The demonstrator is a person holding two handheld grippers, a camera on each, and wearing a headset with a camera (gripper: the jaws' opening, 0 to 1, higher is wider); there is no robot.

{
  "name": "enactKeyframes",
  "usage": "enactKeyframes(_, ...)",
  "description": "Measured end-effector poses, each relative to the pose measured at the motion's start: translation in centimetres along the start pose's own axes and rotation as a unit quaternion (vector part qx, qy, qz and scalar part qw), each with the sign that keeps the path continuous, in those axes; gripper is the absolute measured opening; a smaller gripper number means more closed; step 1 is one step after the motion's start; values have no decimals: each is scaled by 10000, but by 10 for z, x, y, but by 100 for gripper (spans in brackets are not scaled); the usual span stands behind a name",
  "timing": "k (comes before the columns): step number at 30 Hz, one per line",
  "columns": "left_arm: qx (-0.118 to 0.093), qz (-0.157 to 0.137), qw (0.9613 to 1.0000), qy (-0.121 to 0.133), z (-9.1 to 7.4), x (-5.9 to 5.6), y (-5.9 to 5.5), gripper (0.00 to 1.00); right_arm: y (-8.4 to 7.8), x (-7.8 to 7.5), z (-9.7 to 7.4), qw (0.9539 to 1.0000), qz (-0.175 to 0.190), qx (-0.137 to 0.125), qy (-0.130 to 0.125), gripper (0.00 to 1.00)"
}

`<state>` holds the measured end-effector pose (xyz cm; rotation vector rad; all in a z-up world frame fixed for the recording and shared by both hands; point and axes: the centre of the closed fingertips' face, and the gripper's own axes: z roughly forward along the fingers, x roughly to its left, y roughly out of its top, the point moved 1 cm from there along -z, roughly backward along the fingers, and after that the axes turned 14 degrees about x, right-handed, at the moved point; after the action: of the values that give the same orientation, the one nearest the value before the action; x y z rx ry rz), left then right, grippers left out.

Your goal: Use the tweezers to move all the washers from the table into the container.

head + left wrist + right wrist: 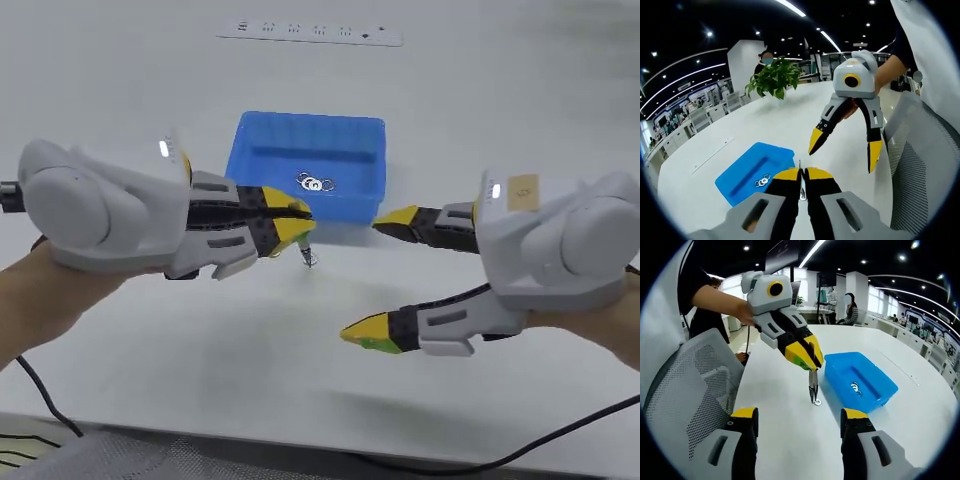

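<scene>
My left gripper [290, 222] is shut on slim metal tweezers [306, 254] that point down at the white table just in front of the blue container [268, 150]. In the right gripper view the tweezers [813, 384] have a small washer [816, 402] at their tips; whether it is lifted or resting on the table I cannot tell. Several washers [315, 183] lie inside the container. My right gripper [370, 278] hangs open to the right of the tweezers, with nothing between its jaws. In the left gripper view the tweezers [801, 182] stand between the shut jaws.
A white power strip [310, 32] lies at the table's far side. A black cable [520, 455] runs along the near table edge. A grey mesh chair [695, 385] stands beside the table, and a potted plant [774, 77] sits at its far end.
</scene>
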<state>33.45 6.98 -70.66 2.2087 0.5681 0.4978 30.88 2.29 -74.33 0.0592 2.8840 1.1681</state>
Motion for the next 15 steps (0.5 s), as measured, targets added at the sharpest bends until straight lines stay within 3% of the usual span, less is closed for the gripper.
enactKeyframes(3,-19,-1,10000,6,1,1,2,7,0,1,-1,10000,37,-18,4,68)
enactKeyframes(8,123,64,9999,-57,5,-2,-2,7,-3,2,-1,10000,42,20,33,67)
enactKeyframes(15,175,-108,9997,-146,3,4,-5,6,-4,1,3,9999,69,51,87,67)
